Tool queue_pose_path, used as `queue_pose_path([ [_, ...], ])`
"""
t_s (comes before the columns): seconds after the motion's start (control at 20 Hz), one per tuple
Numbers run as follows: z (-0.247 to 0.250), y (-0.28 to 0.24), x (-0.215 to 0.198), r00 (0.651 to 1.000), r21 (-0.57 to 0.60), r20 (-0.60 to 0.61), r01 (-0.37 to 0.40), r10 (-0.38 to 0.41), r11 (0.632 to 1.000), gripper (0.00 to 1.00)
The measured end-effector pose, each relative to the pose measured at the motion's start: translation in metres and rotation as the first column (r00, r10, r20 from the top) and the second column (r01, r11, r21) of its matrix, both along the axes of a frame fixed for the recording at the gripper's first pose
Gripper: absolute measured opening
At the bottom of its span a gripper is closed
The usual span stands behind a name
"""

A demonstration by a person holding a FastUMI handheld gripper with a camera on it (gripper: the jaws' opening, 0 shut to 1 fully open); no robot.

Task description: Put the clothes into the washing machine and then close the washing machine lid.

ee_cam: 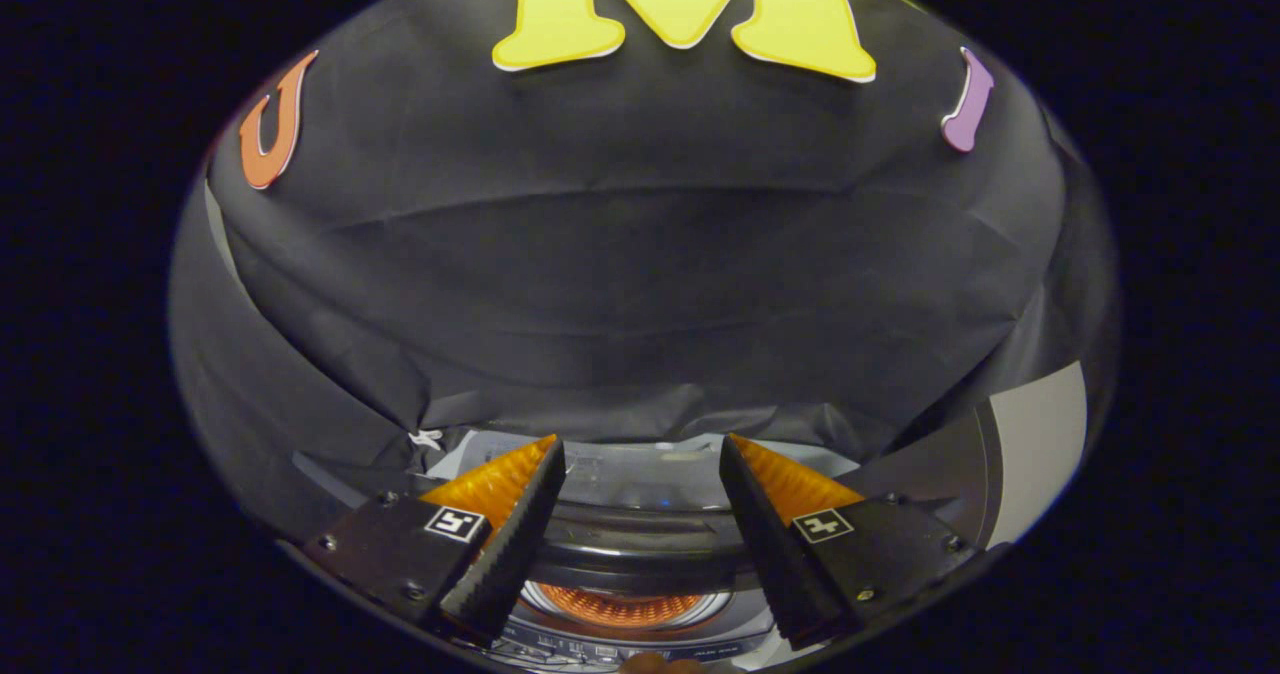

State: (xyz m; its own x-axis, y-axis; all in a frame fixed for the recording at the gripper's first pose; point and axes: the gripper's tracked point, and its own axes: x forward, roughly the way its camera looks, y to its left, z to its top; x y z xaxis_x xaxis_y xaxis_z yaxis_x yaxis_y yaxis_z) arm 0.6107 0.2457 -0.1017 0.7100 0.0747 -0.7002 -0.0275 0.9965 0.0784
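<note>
My gripper [640,444] stands open above the washing machine [640,479], with nothing between its fingers. Below and between the fingers lies the machine's dark round lid rim [640,549]. Under it an orange ribbed part of the tub [620,606] shows through an opening. The machine's grey back panel [640,469] stretches just ahead of the fingertips. Whether the lid is fully down I cannot tell. No clothes can be made out.
Black cloth wall [640,274] rises straight beyond the machine and fills the space ahead. A pale panel [1040,444] stands to the right of the machine. The machine's control strip [610,649] runs along the near side under the fingers.
</note>
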Motion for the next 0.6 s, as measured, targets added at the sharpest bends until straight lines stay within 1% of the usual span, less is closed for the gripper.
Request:
queue_pose_path([
  [0.1,-0.001,-0.003,-0.006,1.000,-0.001,0.014,0.003,-0.003,1.000,0.99],
  [0.45,-0.007,0.001,-0.022,1.000,-0.003,-0.014,-0.013,0.013,1.000,0.99],
  [0.6,-0.010,0.000,-0.030,1.000,-0.003,-0.009,-0.014,0.014,1.000,0.99],
])
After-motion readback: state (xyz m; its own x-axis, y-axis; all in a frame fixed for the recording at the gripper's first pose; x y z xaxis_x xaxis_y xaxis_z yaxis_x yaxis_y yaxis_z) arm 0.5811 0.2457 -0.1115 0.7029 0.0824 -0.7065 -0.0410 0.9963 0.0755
